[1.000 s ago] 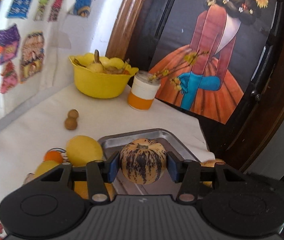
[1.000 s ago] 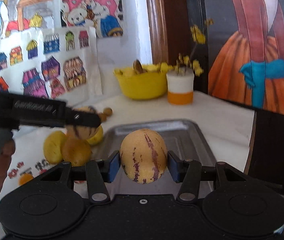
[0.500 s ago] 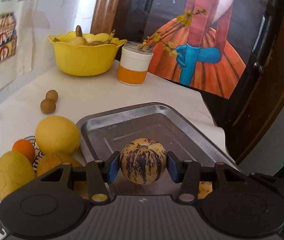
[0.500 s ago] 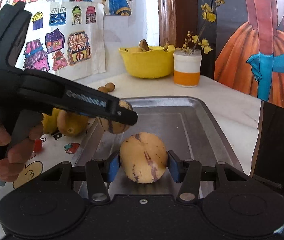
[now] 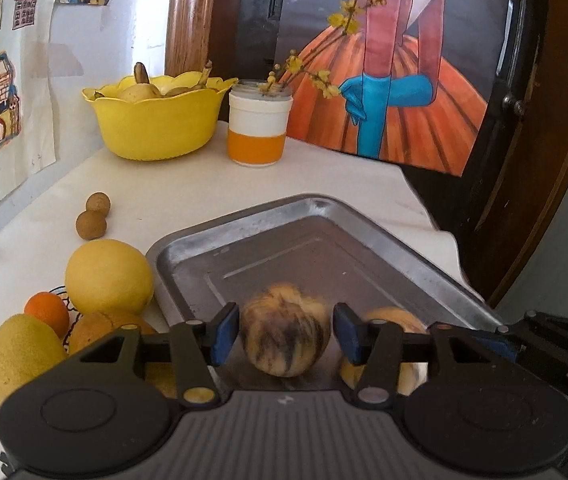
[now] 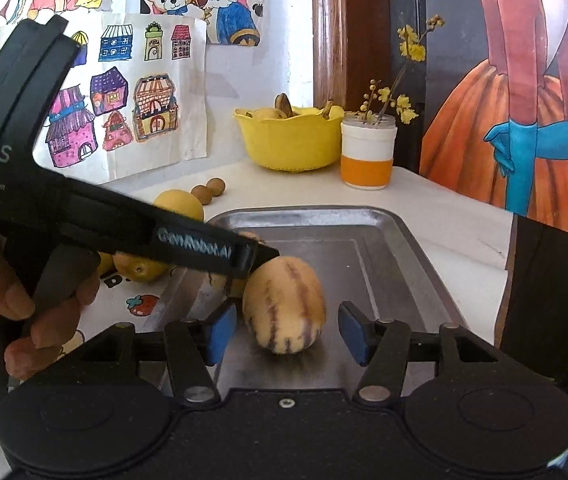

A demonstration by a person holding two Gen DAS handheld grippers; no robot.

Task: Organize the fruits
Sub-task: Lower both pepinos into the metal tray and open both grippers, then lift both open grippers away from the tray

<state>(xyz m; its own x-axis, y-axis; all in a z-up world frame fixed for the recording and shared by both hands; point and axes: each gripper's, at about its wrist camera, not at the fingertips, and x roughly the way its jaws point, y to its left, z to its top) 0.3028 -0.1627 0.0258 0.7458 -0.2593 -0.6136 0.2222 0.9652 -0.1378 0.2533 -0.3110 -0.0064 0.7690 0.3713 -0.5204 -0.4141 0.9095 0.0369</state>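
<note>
A metal tray (image 5: 312, 236) lies on the white table. In the left wrist view my left gripper (image 5: 286, 334) is open around a dark-striped pepino melon (image 5: 286, 340), blurred, down on the tray. A second pale striped melon (image 5: 392, 316) shows just to its right. In the right wrist view my right gripper (image 6: 284, 332) is open, with that pale purple-striped melon (image 6: 284, 304) resting on the tray (image 6: 364, 248) between the pads, apart from both. The left gripper's body (image 6: 143, 236) crosses this view from the left.
Yellow citrus (image 5: 109, 276), a small orange (image 5: 47, 312) and other yellow fruit (image 5: 23, 356) lie left of the tray. Two brown nuts (image 5: 91, 218) lie beyond. A yellow bowl (image 5: 155, 124) and a white-orange jar (image 5: 257, 128) stand at the back. The table edge drops off at the right.
Both grippers have lowered to the tray and opened, letting go of their melons. The left melon is blurred, still moving. The right melon now rests on the tray.
</note>
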